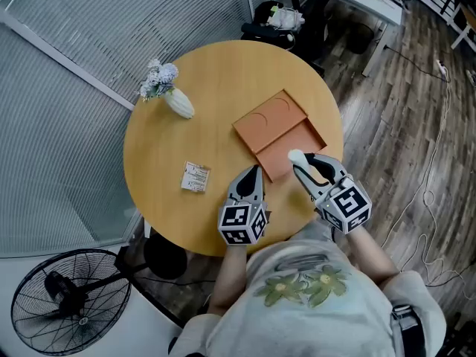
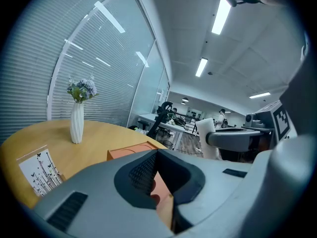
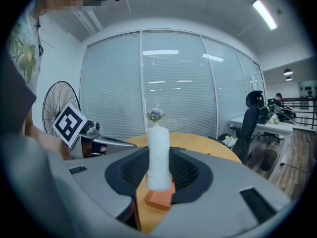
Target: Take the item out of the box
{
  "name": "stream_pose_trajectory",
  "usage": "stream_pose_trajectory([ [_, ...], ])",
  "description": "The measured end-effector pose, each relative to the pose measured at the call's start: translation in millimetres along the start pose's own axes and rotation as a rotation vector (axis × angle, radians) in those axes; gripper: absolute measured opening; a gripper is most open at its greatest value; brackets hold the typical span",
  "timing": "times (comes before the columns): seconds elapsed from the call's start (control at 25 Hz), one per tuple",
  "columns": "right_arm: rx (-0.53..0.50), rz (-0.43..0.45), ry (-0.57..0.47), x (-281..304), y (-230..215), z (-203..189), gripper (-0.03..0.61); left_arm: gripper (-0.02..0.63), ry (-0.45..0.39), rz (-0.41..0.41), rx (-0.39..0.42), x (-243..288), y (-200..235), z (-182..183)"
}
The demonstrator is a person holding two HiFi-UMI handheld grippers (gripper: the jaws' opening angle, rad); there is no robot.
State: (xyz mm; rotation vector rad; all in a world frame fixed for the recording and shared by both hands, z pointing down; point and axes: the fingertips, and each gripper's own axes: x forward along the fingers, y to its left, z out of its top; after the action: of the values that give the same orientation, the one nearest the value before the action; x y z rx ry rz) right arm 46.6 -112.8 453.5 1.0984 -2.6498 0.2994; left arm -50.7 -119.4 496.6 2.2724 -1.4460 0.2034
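An orange cardboard box [image 1: 275, 129] lies open on the round wooden table [image 1: 156, 199], its lid folded back toward the far side. My left gripper [image 1: 255, 171] is at the box's near left corner, shut on the box's orange edge [image 2: 161, 195]. My right gripper [image 1: 301, 162] hovers over the box's near right part. It is shut on a white roll-shaped item [image 1: 297, 157], which stands upright between the jaws [image 3: 158, 157]. A corner of the box [image 3: 159, 198] shows just below the item.
A white vase with flowers [image 1: 169, 94] stands at the table's far left. A small printed packet [image 1: 195, 177] lies left of my left gripper. A floor fan [image 1: 71, 300] stands near left, and an office chair [image 1: 286, 21] and a desk [image 1: 372, 2] lie beyond the table.
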Motion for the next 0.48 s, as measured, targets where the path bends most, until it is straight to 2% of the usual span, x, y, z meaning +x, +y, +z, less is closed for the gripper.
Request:
stream_pose_trajectory([
  [0.48,-0.001,0.007,0.001,0.2,0.8,0.9,0.132,0.002,-0.002,0.001,0.006,0.1,-1.3,1.7],
])
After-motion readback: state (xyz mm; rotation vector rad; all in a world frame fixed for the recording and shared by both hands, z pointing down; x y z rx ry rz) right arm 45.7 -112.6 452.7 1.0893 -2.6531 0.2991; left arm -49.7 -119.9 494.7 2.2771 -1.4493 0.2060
